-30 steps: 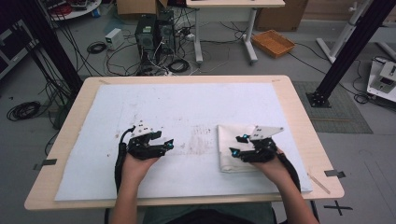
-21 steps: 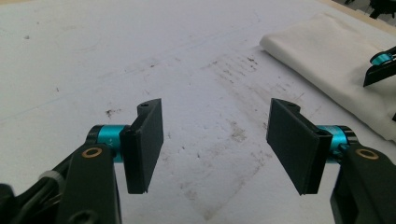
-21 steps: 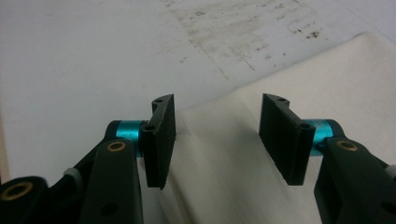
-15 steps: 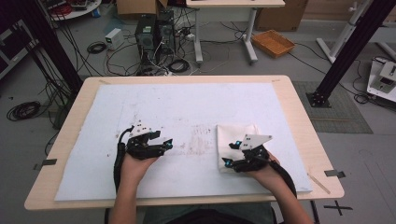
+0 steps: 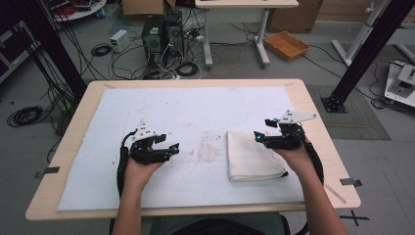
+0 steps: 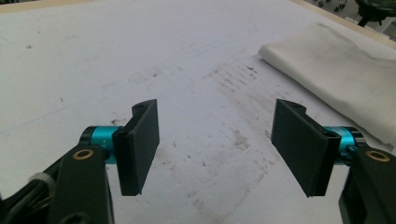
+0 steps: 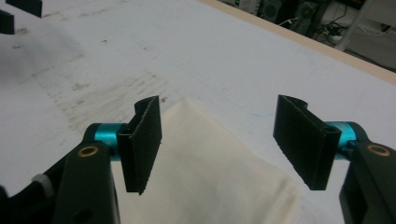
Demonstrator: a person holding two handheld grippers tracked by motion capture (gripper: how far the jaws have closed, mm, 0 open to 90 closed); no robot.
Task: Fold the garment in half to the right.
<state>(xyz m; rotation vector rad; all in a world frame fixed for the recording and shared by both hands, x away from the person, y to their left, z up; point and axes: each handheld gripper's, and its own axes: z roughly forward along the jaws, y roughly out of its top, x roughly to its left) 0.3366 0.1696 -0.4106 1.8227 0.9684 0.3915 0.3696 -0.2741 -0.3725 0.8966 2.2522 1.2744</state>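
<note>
**Right jaws over the cloth's far corner**

Lying on the right half of the table [image 5: 318,147], a folded cream cloth [image 5: 252,156] rests flat on the white sheet [image 5: 195,107] that covers most of the tabletop. Its long axis runs from the near edge toward the far edge, and its near right corner sits closest to the person.

The right gripper [image 5: 262,138] is plainly the nearer one. In the high view it comes in from the table's right edge and its tips sit at the cloth's far right part, just at the border. In the right gripper view, the jaws stand wide apart with nothing between them, and a corner of the cloth [image 7: 201,168] points away from the camera, up between the two pads; the cloth spreads below and toward the camera. So the cloth lies directly under and ahead of these jaws.

The left gripper [image 5: 171,148] rests over the bare sheet toward the table's left side, well apart from the cloth, its tips pointing right at it. Its jaws are also spread and empty; the cloth [image 6: 341,70] shows off to the upper right, beyond a patch of brown stains [image 6: 233,135].

Both forearms enter from the near edge, hands low over the table. I judge a grasp at that corner the likely next move.
</note>
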